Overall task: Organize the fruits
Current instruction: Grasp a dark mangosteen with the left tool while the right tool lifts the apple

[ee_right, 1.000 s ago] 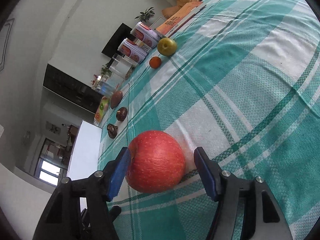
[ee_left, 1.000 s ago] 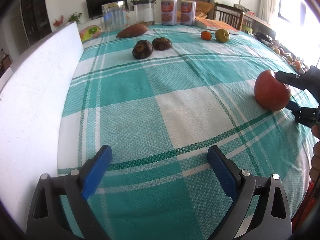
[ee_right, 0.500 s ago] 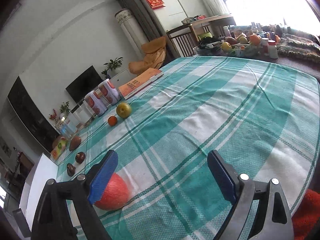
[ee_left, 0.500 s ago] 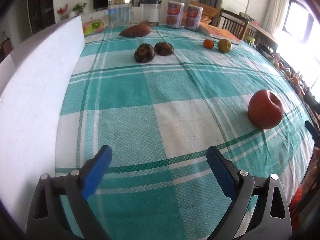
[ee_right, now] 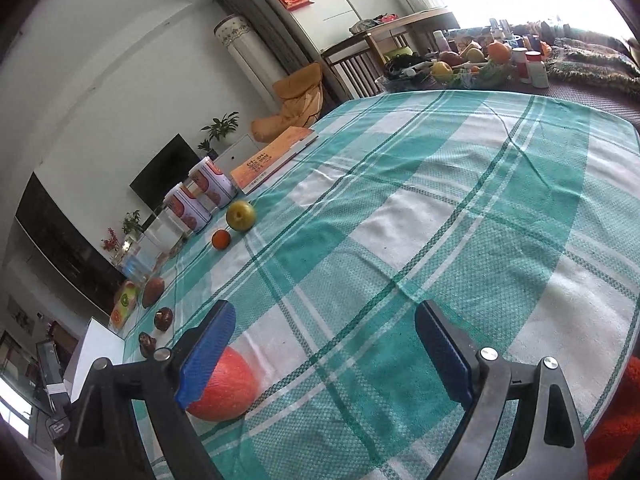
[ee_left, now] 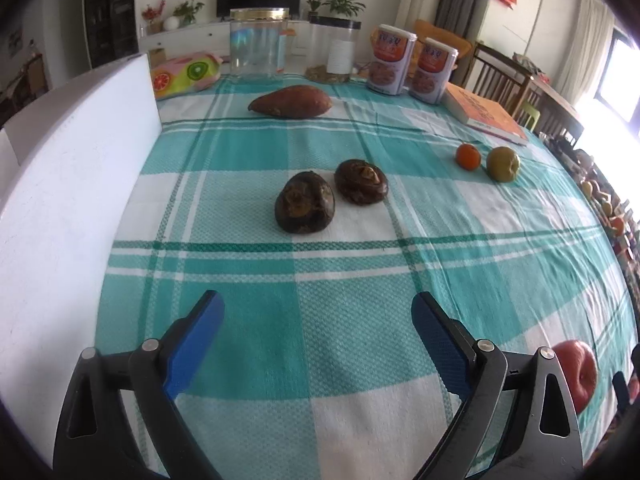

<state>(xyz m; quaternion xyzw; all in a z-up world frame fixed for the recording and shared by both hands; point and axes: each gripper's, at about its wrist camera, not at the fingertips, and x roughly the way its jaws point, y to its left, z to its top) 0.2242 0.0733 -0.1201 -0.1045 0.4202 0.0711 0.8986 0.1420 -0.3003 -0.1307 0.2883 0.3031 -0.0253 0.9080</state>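
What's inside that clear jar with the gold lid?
The clear jar looks empty; only a rainbow glint and the room behind show through. Its floor, past the tablecloth edge, is hidden.

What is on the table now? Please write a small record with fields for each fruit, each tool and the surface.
surface: table with teal and white checked cloth
red apple: resting on the cloth, just left of the right tool, not gripped
orange: beside the green apple, apart
dark round fruits: two, close together
sweet potato: lying near the clear jar
left tool: open, holds nothing
right tool: open, holds nothing
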